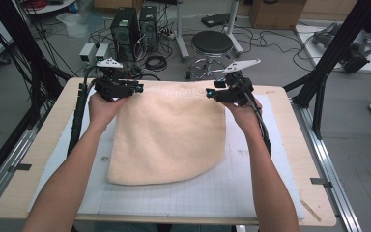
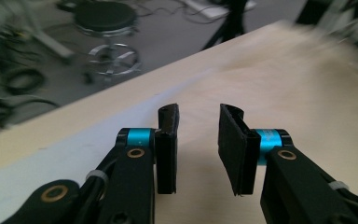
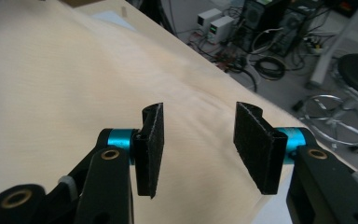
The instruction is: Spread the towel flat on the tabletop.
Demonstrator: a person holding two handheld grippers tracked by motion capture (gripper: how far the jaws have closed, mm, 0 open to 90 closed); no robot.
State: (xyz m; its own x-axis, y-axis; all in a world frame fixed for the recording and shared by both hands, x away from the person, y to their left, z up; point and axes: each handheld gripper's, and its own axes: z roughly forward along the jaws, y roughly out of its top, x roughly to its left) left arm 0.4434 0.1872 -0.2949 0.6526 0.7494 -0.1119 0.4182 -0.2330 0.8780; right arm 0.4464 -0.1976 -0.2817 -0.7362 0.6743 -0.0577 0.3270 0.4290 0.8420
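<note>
- A cream towel (image 1: 169, 137) lies flat on the white gridded mat (image 1: 251, 188) on the table (image 1: 299, 145), nearer its far side.
- It is roughly square, with no clear long axis (its far edge runs along the table's far edge, and its near right corner is rounded).
- The left gripper (image 2: 198, 121) hangs over the towel's far left corner, jaws parted, nothing between them.
- The right gripper (image 3: 198, 123) is at the far right corner, jaws parted wider and empty.

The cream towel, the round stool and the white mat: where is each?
cream towel (image 1: 169, 137), high view, middle of the cloth.
round stool (image 1: 212, 42), high view, black seat.
white mat (image 1: 212, 191), high view, bare gridded part near the person.
</note>
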